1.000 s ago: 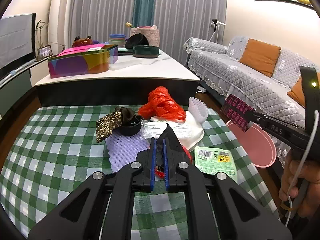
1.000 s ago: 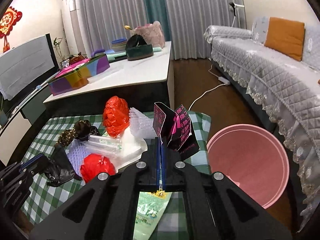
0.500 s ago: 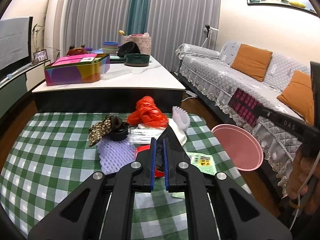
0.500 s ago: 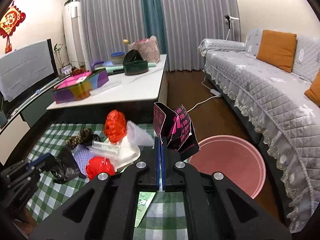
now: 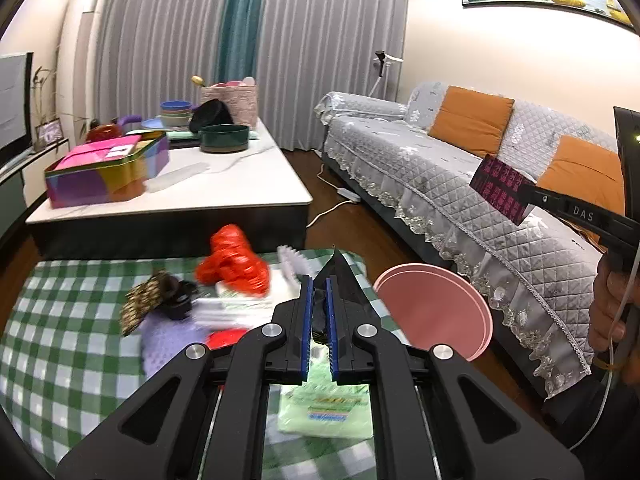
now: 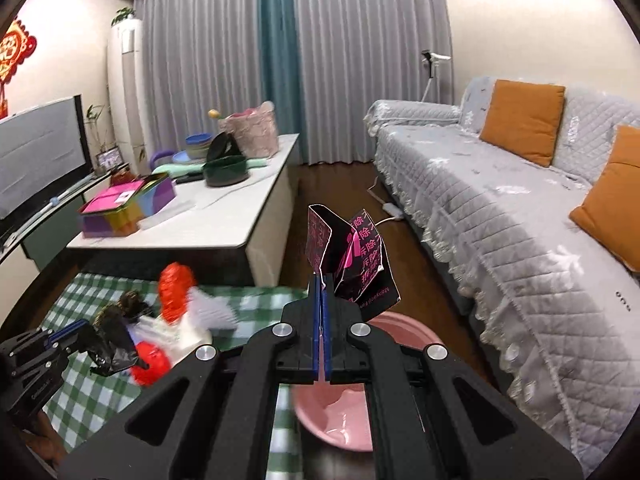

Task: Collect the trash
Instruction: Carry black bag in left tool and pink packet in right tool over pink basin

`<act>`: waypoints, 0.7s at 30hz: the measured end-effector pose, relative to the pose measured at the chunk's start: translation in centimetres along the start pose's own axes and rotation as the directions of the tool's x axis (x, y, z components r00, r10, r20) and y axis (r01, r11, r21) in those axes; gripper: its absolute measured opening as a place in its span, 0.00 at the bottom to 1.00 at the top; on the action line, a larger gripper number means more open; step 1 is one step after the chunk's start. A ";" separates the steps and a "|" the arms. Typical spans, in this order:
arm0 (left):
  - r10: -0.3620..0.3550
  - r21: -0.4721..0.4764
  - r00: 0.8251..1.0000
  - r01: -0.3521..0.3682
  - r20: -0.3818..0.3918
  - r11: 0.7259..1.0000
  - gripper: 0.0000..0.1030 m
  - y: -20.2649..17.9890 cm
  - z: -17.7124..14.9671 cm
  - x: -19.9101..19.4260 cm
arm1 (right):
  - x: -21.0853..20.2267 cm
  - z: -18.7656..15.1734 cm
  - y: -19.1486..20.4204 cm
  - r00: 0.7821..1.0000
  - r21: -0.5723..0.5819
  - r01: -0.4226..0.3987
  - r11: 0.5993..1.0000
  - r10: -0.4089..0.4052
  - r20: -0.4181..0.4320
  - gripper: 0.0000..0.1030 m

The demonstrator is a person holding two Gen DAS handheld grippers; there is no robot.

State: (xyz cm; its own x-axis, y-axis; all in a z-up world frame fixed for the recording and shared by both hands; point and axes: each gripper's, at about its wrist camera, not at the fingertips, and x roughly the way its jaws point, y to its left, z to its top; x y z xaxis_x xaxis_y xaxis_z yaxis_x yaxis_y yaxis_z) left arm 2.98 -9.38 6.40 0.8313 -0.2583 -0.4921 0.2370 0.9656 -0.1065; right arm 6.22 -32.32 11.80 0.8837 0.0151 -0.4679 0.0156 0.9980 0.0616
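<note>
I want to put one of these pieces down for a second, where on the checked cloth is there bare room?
The checked cloth is bare along its left side, left of the patterned pouch, and near its front left corner. The middle is crowded: red bag, purple foam net, white packaging and green packet. Right of it sits the pink bin.

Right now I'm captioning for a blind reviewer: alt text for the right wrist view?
The right gripper pinches a black-and-pink wrapper above a pink bin. Trash litters the checked tablecloth to its left.
</note>
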 end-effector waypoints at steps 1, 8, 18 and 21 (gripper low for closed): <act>-0.004 0.004 1.000 0.004 0.000 1.000 0.06 -0.5 0.2 0.5 | 0.1 -0.1 -0.5 1.000 0.006 0.007 1.000 -0.007 0.006 0.01; -0.033 0.029 0.999 0.033 -0.005 0.999 0.06 -3.1 1.3 3.5 | 2.4 -1.5 -4.2 0.999 0.075 0.045 0.996 -0.044 -0.012 0.01; -0.089 0.084 0.996 0.091 -0.030 0.992 0.06 -7.5 1.8 9.0 | 5.8 -2.7 -5.4 0.996 0.064 0.063 0.996 -0.059 -0.066 0.02; -0.108 0.094 0.993 0.112 -0.045 0.989 0.06 -8.4 1.5 10.7 | 6.1 -2.8 -5.8 0.995 0.068 0.071 0.995 -0.066 -0.069 0.02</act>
State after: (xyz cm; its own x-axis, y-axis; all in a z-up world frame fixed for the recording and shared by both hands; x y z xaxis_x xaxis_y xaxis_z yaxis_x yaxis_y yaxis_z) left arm 10.60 -20.30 3.36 0.7773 -0.3592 -0.5165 0.3747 0.9238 -0.0786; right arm 10.19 -37.89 6.15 0.8464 -0.0468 -0.5305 0.1098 0.9901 0.0879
